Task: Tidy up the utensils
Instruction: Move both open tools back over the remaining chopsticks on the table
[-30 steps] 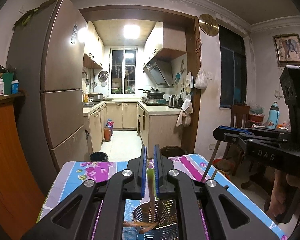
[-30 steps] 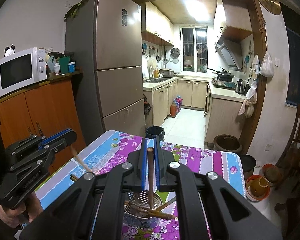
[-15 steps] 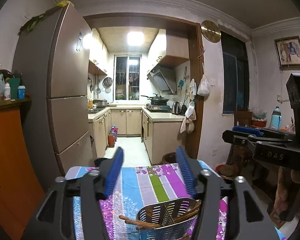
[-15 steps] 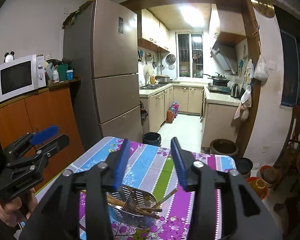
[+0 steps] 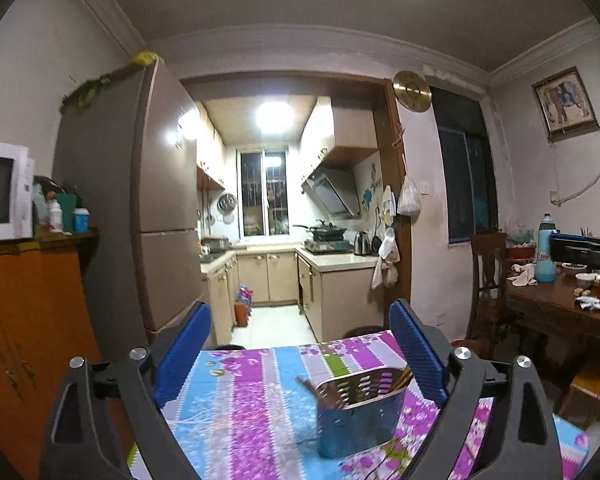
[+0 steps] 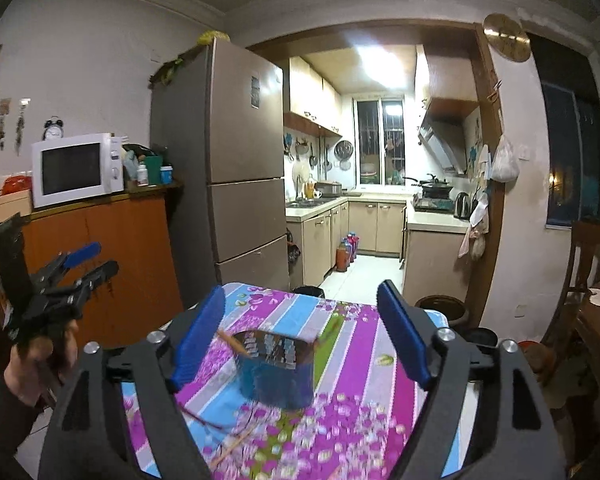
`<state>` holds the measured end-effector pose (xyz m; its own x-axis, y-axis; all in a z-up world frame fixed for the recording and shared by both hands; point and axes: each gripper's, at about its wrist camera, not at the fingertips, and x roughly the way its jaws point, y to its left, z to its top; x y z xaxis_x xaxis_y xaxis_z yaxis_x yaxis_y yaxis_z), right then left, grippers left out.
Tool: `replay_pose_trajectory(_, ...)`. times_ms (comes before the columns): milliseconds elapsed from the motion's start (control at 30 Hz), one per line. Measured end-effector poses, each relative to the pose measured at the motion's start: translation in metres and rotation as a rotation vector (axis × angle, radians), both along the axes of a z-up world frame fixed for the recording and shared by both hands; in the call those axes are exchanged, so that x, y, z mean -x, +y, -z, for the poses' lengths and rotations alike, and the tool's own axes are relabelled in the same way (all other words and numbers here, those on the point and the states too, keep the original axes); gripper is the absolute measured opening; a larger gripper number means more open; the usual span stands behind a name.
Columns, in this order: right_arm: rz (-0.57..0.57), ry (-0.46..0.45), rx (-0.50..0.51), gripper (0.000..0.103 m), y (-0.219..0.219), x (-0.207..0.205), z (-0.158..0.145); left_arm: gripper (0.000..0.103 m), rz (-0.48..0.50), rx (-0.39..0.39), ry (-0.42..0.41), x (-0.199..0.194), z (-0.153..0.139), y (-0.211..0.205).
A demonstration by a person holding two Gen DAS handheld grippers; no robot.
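Observation:
A perforated metal utensil holder [image 5: 360, 412] [image 6: 276, 364] stands on the flower-striped tablecloth [image 5: 244, 412] [image 6: 352, 412]. Wooden chopsticks [image 5: 404, 374] [image 6: 230, 340] lean inside it. In the right wrist view, a thin loose stick [image 6: 236, 440] lies on the cloth in front of the holder. My left gripper [image 5: 300, 354] [image 6: 100, 259] hangs back from the holder, its jaws opening with nothing between the pads. My right gripper [image 6: 300, 334] [image 5: 556, 246] is also drawn back, jaws opening and empty. A hand [image 6: 40, 356] holds the left gripper.
A tall fridge [image 6: 244, 168] and an orange cabinet [image 6: 100, 264] with a microwave [image 6: 76, 168] stand to the left. At the right are a wooden dining table [image 5: 556, 308] with a blue bottle [image 5: 545, 248] and a chair [image 5: 488, 280]. A dark crock [image 6: 440, 308] sits behind the table.
Both grippers were shut on upright chopsticks over the holder. They have let go, opened wide and pulled back level; the chopsticks now rest in the holder.

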<state>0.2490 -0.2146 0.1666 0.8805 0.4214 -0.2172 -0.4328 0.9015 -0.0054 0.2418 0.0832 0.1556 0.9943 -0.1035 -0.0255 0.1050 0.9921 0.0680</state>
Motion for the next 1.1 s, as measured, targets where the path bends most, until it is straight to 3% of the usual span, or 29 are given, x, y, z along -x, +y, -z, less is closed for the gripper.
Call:
replay_pose_trajectory(167, 0.024, -0.011, 0.007, 0.081, -0.009, 0.051, 0.035, 0.097, 0.005, -0.009, -0.011, 0.048, 0.022, 0.009)
replay_pose_trajectory(400, 0.101, 0.012, -0.017, 0.082, -0.006, 0.1, 0.115, 0.098, 0.057, -0.04, 0.048, 0.097, 0.083, -0.004)
replay_pose_trajectory(600, 0.174, 0.062, 0.058, 0.082, 0.01, 0.114, 0.182, 0.098, 0.101, -0.063, 0.188, 0.097, 0.14, -0.017)
replay_pose_trajectory(933, 0.187, 0.172, 0.035, 0.082, 0.015, 0.132, 0.244, 0.098, 0.139, -0.028, 0.342, 0.099, 0.206, -0.032)
replay_pose_trajectory(1100, 0.18, 0.2, 0.039, 0.084, 0.018, 0.137, 0.257, 0.098, 0.124, -0.035, 0.403, 0.092, 0.226, -0.041)
